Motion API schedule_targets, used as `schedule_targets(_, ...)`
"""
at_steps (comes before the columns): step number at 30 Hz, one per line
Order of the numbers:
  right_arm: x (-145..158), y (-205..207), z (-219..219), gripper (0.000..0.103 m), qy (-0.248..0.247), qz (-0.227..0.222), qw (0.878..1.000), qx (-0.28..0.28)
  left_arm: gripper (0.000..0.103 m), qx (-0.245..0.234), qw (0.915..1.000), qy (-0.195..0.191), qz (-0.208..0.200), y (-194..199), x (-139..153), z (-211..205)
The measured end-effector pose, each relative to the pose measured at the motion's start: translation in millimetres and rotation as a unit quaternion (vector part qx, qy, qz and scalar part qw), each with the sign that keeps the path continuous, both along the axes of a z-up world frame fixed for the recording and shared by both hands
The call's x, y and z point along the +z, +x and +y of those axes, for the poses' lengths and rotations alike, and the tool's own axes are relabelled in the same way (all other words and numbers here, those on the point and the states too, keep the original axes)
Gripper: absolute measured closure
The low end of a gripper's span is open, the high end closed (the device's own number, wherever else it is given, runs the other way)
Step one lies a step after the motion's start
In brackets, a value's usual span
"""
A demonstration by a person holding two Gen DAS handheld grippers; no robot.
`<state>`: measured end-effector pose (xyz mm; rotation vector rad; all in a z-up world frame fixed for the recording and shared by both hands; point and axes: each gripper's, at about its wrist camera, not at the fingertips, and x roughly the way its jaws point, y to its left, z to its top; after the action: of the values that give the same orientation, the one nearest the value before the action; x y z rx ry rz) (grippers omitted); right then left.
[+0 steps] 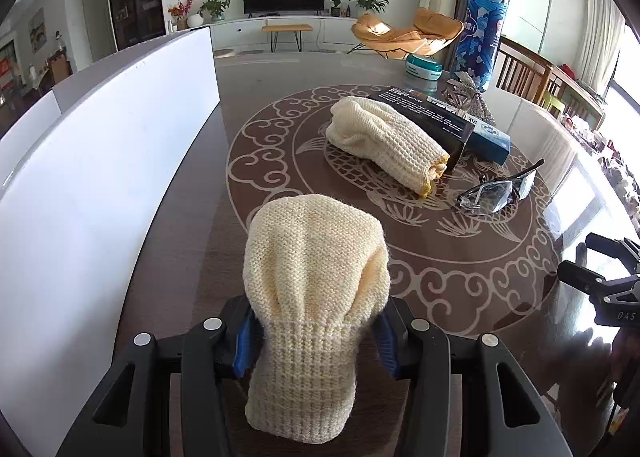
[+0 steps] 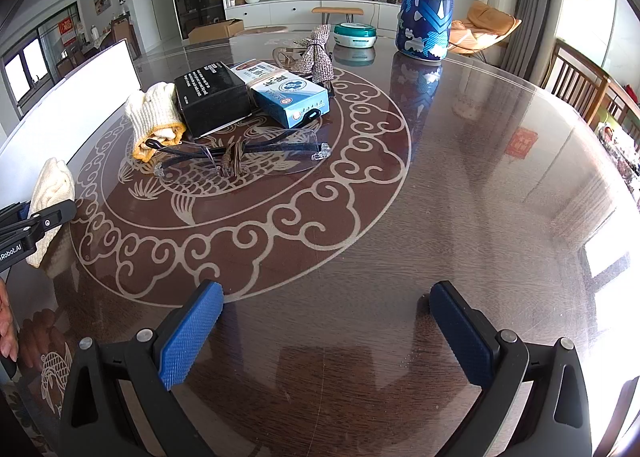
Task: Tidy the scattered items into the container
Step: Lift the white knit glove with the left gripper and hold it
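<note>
The round dark worktop (image 2: 460, 185), glossy and inlaid with a pale ring of cloud scrolls around a fish, carries everything here. Along its left side stands the white container (image 1: 100, 161), its tall plain wall running beside the left gripper. At the far edge a tall blue patterned bottle (image 2: 426, 5) stands upright, with a low teal round tin (image 2: 355, 34) just to its left. Nearer the middle lies a cluster: a black box (image 2: 212, 97) and a blue-and-white box (image 2: 288, 95) side by side and touching, a silvery mesh pouch (image 2: 318, 57) behind them, and a rolled cream knit glove (image 1: 384, 145) with a yellow cuff lying against the black box. In front of the boxes sit clear safety glasses (image 2: 240, 159) with dark arms, resting on the fish pattern. The left gripper (image 1: 316, 341) has its blue-padded fingers (image 1: 244, 345) pressed in on either side of a second cream knit glove (image 1: 316, 281), pinched at the ribbed cuff so the body bulges out ahead of the pads, beside the container wall and not inside it; whether it rests on the worktop or is lifted off it cannot be told. The right gripper (image 2: 326, 333) sits over bare worktop nearer the edge, its fingers (image 2: 192, 333) spread wide apart with nothing between them, well apart from the cluster.
</note>
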<state>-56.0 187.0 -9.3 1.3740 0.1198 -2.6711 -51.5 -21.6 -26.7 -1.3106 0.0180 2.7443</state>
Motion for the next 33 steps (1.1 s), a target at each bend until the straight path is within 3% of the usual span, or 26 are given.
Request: schedule_targets(33, 0.1, 0.4, 0.1, 0.0, 0.0, 0.0, 1.0, 0.0, 0.055, 0.0, 1.0, -0.01, 0.0, -1.7, -0.9, 1.1)
